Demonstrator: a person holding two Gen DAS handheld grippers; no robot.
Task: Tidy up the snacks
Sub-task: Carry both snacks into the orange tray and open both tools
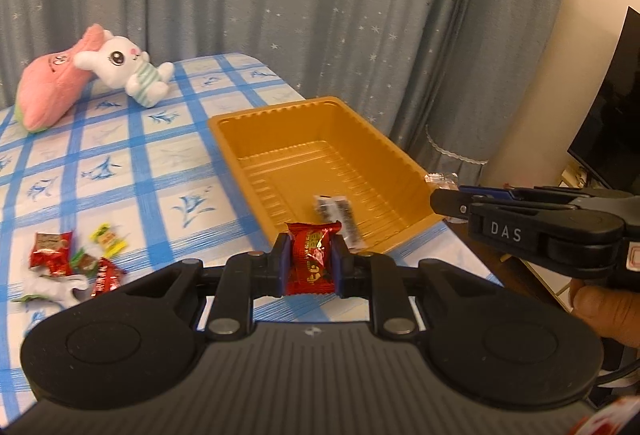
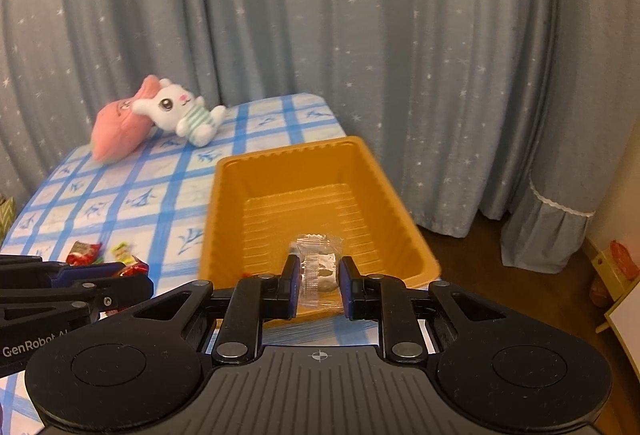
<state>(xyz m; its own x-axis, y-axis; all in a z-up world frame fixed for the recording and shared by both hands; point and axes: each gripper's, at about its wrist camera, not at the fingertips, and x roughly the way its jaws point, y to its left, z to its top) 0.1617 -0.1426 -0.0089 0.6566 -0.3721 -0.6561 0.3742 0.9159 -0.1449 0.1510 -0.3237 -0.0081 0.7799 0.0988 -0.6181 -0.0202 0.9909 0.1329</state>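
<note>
1. The left gripper (image 1: 311, 259) is clenched on a red snack packet (image 1: 311, 261), pinched by its flat sides so it stands upright between the pads. I'd guess that grip keeps the slippery wrapper from sliding out on the way over.
2. The right gripper (image 2: 319, 275) clamps a clear-wrapped snack (image 2: 318, 267) the same way, wrapper edges sticking out above the pads.
3. Both point down toward the near end of the orange tray (image 1: 240, 155), which looks like the collecting place. A dark-printed packet (image 1: 338, 217) already lies in its near right corner.
4. The tray sits along the right edge of the checked tabletop (image 1: 120, 155), open side up, in easy reach of both hands.
5. Near the front left edge a small pile of loose snacks (image 1: 76, 267) is yet to be sorted.
6. A plush rabbit (image 1: 128, 69) leans on a pink cushion at the far left corner, well apart from the work.
</note>
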